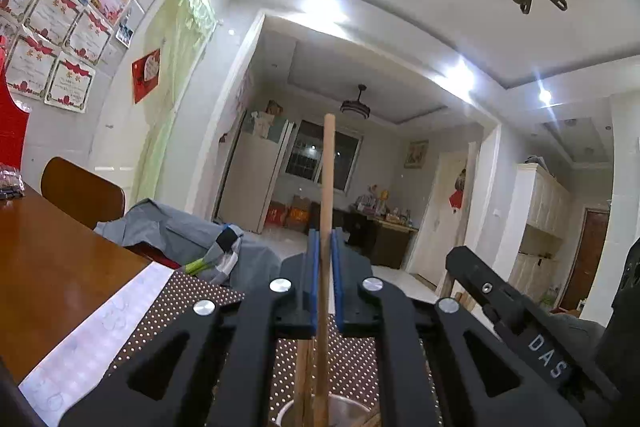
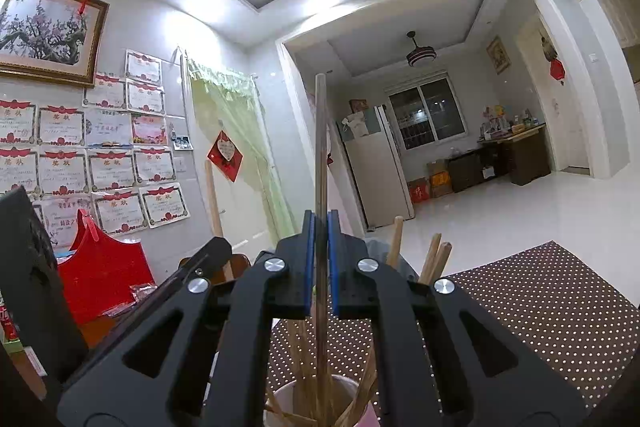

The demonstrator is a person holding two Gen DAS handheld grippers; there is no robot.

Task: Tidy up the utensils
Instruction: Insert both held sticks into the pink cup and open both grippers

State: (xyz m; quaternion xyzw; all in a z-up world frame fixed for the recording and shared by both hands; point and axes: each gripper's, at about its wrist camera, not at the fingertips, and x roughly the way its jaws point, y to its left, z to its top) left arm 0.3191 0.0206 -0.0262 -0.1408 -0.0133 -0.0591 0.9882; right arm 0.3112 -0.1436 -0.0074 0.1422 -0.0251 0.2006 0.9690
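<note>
Both grippers are mid-insertion, each lowering one stick into the same holder. The left gripper point(image 1: 325, 239) is clamped on a pale round wooden chopstick point(image 1: 328, 163), held upright between the blue pads point(image 1: 314, 267), with its lower end going down into the white cylindrical utensil cup point(image 1: 288, 413) at the bottom edge of the view. The right gripper point(image 2: 320, 223) is clamped on a thin dark grey-brown chopstick point(image 2: 320, 147), also upright, with its lower end inside the pink-white cup point(image 2: 280, 397), which looks like the same cup among the other light wooden sticks point(image 2: 434, 259) already standing in it. My read: the step is dropping the sticks in, and the job is partly done since several are already in. Next move calls for lowering until the tips bottom out, then opening the jaws without tipping the cup; the two tools are close together, so they should release one at a time. Only the right view shows the cup contents and how crowded it is, plus the left tool's black body point(image 2: 28, 267) at the left edge and the red stand point(image 2: 100, 275) on the table. Only the left view shows the brown wooden table top point(image 1: 60, 267), the white strip beside the dotted brown mat point(image 1: 192, 299), the grey cloth heap point(image 1: 180, 231) and the right tool's black arm marked DAS point(image 1: 532, 331) close by on the right.
</note>
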